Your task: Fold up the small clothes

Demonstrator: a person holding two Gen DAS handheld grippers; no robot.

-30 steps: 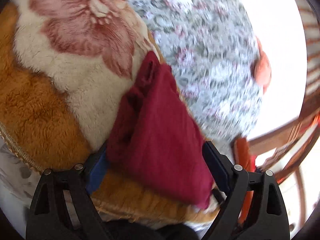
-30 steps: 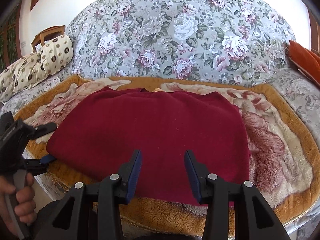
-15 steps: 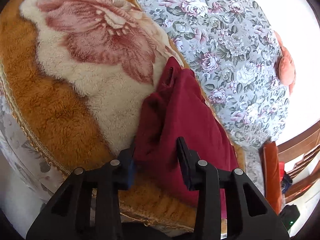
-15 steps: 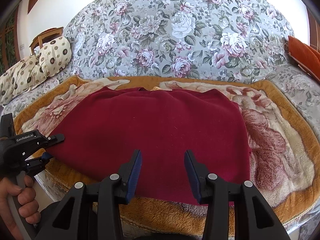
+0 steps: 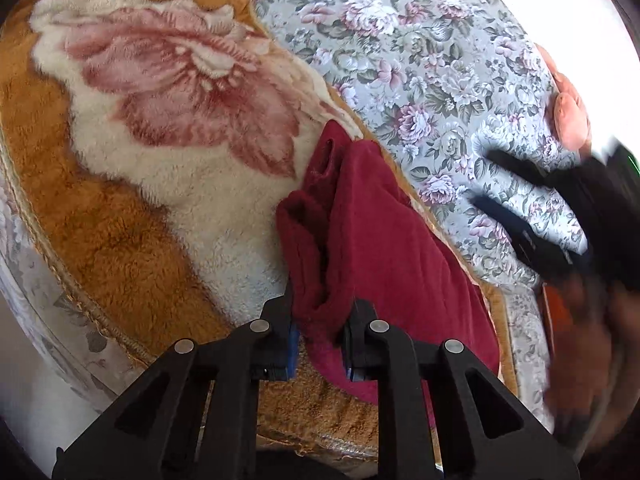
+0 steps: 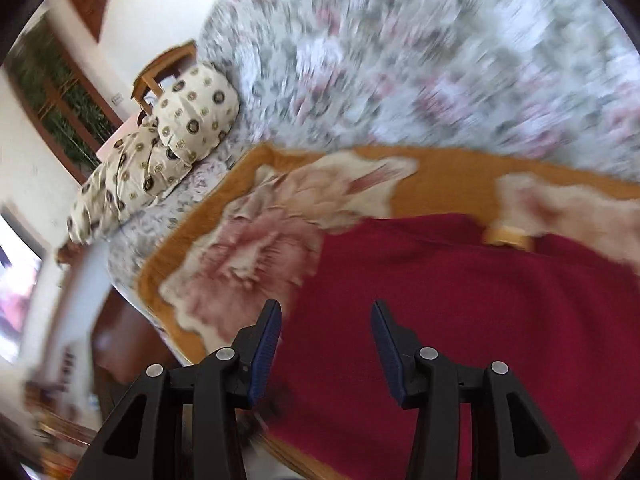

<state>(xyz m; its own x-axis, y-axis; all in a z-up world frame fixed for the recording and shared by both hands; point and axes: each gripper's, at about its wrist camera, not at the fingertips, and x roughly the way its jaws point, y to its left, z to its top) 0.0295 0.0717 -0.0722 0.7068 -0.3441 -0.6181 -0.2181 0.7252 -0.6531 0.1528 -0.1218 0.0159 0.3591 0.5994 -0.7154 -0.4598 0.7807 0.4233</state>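
While the dark red garment (image 5: 384, 248) lies spread on the orange flowered blanket (image 5: 120, 248) covering the floral sofa (image 5: 420, 60), the left gripper (image 5: 320, 334) has just been closing and now pinches a bunched corner of that garment between its pads. Further right over the garment, the right gripper (image 6: 325, 350) hangs with jaws apart and slightly widening, holding nothing.

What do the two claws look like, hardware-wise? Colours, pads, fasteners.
Both match: the left claw and the right claw have matte black plastic fingers with triangular cut-outs, round silver pivot pins and blue pads on the inner faces. No cables or markings are visible. In the left wrist view the right claw shows only as a dark blur; no sleeve can be made out.
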